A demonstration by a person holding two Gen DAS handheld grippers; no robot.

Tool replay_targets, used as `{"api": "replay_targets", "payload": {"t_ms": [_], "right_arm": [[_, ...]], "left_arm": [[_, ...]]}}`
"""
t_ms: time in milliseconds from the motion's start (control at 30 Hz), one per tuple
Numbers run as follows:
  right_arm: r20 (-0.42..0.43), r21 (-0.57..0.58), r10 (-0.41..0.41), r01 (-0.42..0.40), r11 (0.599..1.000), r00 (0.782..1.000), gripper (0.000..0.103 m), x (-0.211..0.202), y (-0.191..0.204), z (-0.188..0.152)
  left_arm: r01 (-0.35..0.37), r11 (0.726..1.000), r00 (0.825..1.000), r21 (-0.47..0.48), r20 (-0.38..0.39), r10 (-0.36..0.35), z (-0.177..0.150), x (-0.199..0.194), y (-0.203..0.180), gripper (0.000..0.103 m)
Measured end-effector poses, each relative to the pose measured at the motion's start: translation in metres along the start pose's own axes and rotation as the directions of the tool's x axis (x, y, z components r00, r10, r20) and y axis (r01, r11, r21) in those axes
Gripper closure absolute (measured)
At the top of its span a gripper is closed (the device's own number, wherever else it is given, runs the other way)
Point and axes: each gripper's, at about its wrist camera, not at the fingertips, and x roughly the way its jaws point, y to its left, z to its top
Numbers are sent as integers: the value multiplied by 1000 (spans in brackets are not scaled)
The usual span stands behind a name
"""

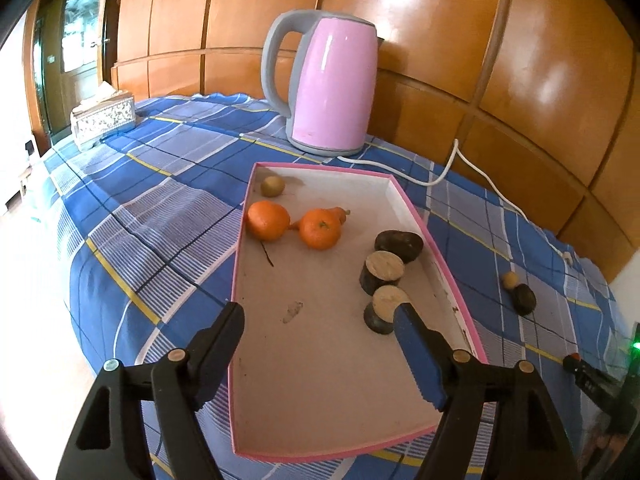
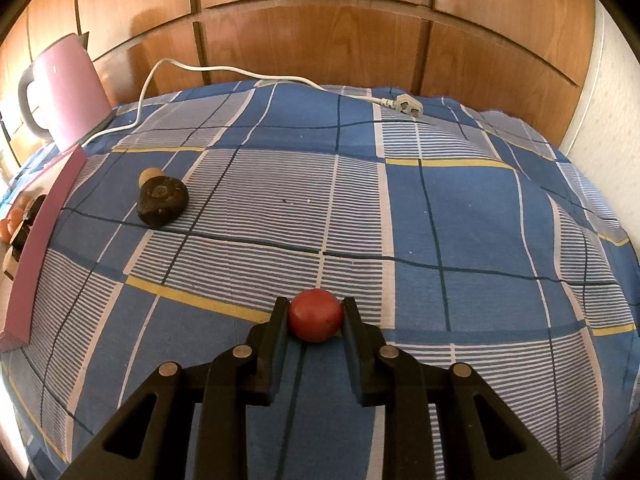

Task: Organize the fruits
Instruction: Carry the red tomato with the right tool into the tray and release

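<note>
On the blue checked cloth (image 1: pixel 160 184), far to the left, sits a patterned tissue box (image 1: pixel 103 120), and further along by the wooden wall panels (image 1: pixel 440 20) stands a pink kettle (image 1: pixel 332 84) whose white cord (image 1: pixel 448 172) trails off to the right. Just in front of the kettle lies a shallow pink-rimmed tray (image 1: pixel 416 216). Inside it, near the far left corner, rests a small yellowish fruit (image 1: pixel 273 186); nearer, two oranges (image 1: pixel 268 220) lie side by side with a carrot (image 1: pixel 340 214) partly hidden behind the right one. Toward the tray's right wall sit a dark oval fruit (image 1: pixel 399 245) and two dark cut pieces (image 1: pixel 382 272) showing pale faces. The left gripper (image 1: pixel 320 322) hovers over the near end of the tray with its jaws spread wide and nothing between them; its right finger overlaps the nearer cut piece in that view, though I cannot tell whether they touch. Right of the tray, out on the cloth, a dark fruit (image 2: pixel 162 200) lies touching a small tan one (image 2: pixel 149 175). Further right and nearer, the right gripper (image 2: pixel 315 312) is clamped on a small red fruit (image 2: pixel 315 320), one finger against each side, low over the cloth. Beyond it, the cord's plug (image 2: pixel 408 106) lies near the wall.
</note>
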Motion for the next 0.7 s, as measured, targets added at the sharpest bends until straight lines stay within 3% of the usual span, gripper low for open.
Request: {"api": "replay_targets", "payload": {"t_ms": [200,700], "right_arm": [[-18,12,2,-2,1000,1000,77,-4,2,0],[-63,-57,93,-96,994,994,78,-17,41,-9]], "left_arm": [[8,1000,1000,-11,-5,-8,-4,-1,2,22],[25,998,999,-58,-27,-26,-5,-2,11,16]]}}
